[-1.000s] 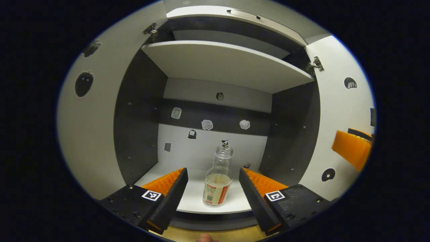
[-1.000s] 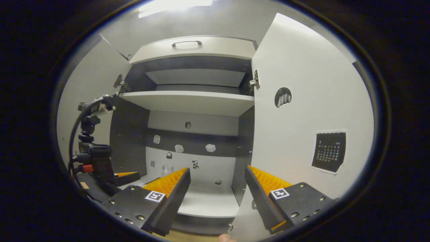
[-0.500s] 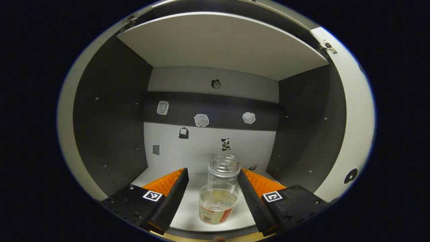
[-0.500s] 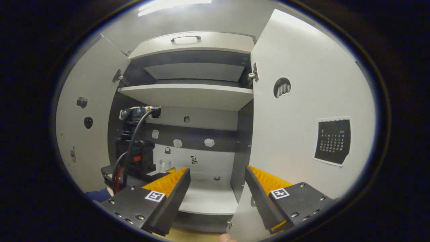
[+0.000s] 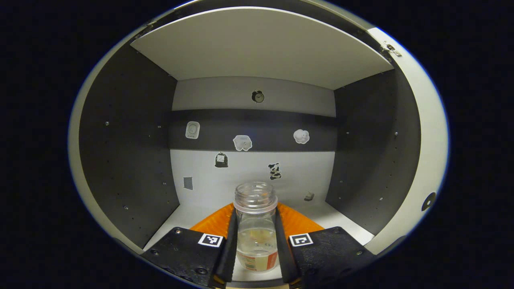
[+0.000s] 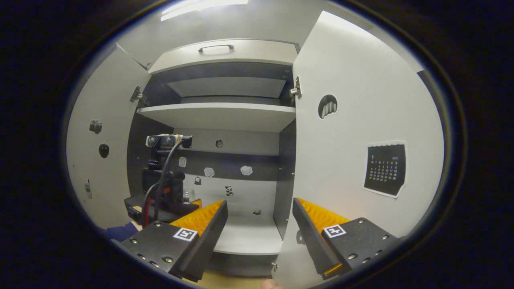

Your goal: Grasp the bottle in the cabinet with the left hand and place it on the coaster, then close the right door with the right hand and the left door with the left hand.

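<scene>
In the left gripper view, the left gripper [image 5: 255, 241] reaches into the cabinet [image 5: 128, 132], and its two fingers press on either side of the clear bottle [image 5: 256, 224], pinching it. The bottle stands upright on the cabinet's bottom board, open-mouthed, with a little liquid low inside. Small stickers [image 5: 242, 142] dot the back wall behind it. In the right gripper view, the left door [image 6: 96, 160] is swung open, with the left gripper [image 6: 168, 196] just inside the cabinet. The right gripper [image 6: 260, 224] hangs before the cabinet, fingers spread wide with nothing between them. The right door [image 6: 353, 132] stands open beside it.
</scene>
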A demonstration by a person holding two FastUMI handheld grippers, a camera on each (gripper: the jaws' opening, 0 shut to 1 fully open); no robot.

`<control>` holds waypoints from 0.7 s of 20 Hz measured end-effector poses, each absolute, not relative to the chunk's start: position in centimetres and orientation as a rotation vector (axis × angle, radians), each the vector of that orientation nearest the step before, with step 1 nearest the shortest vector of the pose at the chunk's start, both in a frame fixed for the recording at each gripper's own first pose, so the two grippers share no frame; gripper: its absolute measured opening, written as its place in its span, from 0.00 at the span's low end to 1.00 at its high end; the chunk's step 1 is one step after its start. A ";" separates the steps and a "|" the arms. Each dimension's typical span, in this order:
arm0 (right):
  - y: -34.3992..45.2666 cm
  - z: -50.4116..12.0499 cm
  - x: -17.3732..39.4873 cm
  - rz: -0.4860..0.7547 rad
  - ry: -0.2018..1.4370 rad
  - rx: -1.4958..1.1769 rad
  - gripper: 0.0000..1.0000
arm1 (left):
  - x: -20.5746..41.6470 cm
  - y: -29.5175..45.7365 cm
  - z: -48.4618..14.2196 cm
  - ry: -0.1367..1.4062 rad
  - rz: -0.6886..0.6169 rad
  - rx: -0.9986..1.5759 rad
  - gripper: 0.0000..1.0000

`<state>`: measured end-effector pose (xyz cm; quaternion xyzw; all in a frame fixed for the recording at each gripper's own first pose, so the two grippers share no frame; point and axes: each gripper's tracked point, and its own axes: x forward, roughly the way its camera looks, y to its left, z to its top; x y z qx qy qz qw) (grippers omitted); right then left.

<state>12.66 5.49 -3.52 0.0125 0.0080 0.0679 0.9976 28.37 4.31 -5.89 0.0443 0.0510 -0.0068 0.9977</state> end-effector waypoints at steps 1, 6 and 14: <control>5.5 -3.4 12.5 0.138 0.015 0.029 0.98 | 27.7 4.4 -5.4 0.094 -0.016 0.085 0.46; 5.3 -3.1 11.2 0.151 0.008 0.038 0.98 | 23.4 3.5 -3.6 0.059 -0.059 0.097 0.43; 4.5 -1.6 8.6 0.181 -0.014 0.041 0.98 | 15.0 0.7 -4.9 0.037 -0.143 0.100 0.45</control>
